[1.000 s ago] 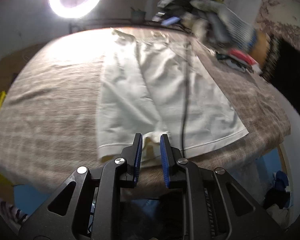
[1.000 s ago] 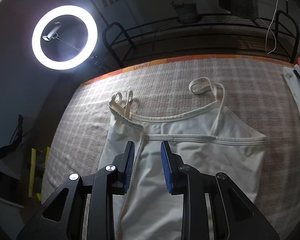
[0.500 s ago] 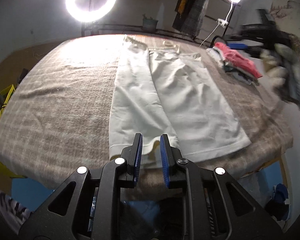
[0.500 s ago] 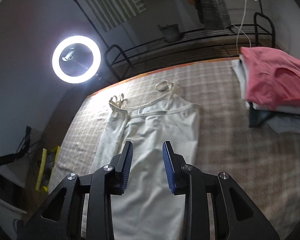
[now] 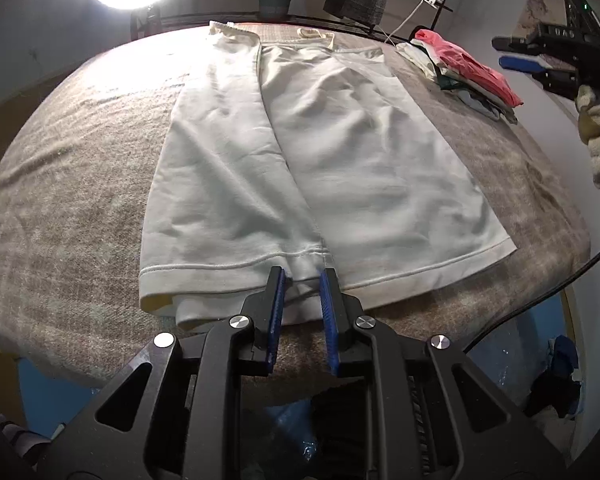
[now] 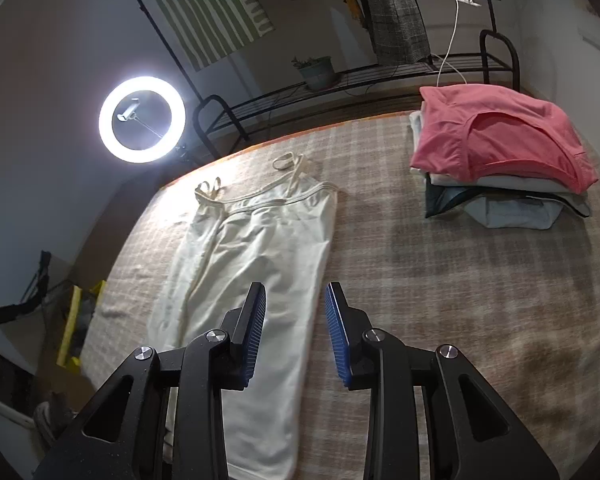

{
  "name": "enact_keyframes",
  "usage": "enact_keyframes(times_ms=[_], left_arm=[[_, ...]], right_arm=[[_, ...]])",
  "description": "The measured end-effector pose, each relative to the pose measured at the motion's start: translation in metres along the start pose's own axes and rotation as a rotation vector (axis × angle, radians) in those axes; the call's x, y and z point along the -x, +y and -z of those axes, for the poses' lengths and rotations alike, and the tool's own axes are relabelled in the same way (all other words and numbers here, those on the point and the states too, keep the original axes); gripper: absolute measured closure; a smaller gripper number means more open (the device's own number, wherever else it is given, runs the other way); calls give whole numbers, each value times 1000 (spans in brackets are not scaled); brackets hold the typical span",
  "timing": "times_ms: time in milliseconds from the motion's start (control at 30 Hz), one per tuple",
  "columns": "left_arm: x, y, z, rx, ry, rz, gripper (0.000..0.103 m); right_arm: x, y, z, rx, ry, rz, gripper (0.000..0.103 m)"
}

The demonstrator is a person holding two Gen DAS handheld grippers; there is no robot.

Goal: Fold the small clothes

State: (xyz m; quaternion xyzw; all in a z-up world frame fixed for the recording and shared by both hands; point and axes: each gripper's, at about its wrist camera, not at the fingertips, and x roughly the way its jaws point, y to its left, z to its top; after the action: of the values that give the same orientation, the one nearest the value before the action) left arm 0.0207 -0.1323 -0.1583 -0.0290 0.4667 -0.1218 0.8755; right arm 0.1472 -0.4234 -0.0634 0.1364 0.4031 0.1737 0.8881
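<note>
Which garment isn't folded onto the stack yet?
The white camisole, lying spread lengthwise on the blanket; the pink top and the others sit stacked.

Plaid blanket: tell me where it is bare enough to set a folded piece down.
Bare blanket lies between the white camisole and the folded stack, and in front of that stack. Another free strip runs left of the camisole. The stack's corner is crowded.

One white camisole (image 6: 260, 264) is laid flat on the surface (image 6: 440, 280), with two shoulder straps (image 6: 288, 162) seen at its far end. One stack of folded clothes (image 6: 500, 168) is counted, topped by one pink garment (image 6: 500, 136). One ring light (image 6: 142, 119) and one potted plant (image 6: 316, 72) are seen. Two grippers are counted: left gripper (image 5: 302, 280) and right gripper (image 6: 294, 300).
</note>
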Motion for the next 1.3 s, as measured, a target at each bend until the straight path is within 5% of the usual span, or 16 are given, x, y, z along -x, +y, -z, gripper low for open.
enact_keyframes(times_ms=[200, 300, 600, 733, 1067, 1200, 1300], left_arm=[[27, -22, 0, -29, -109, 9, 86], [28, -42, -5, -61, -130, 71, 86], [-1, -122, -8, -223, -90, 167, 85], [-12, -149, -2, -293, -71, 190, 66], [-41, -167, -1, -317, -23, 135, 66], [-47, -165, -6, -293, -25, 136, 91], [-50, -161, -11, -263, -20, 148, 98]], right_arm=[[-1, -17, 2, 0, -5, 2, 72], [-3, -25, 1, 4, -1, -10, 55], [-12, -41, -4, 60, 28, 0, 55], [-18, -47, -11, 60, 42, 2, 55], [-64, -49, -29, 29, 102, -64, 55], [-88, -49, -35, -19, 113, -85, 55], [-110, -46, -38, -34, 127, -87, 55]])
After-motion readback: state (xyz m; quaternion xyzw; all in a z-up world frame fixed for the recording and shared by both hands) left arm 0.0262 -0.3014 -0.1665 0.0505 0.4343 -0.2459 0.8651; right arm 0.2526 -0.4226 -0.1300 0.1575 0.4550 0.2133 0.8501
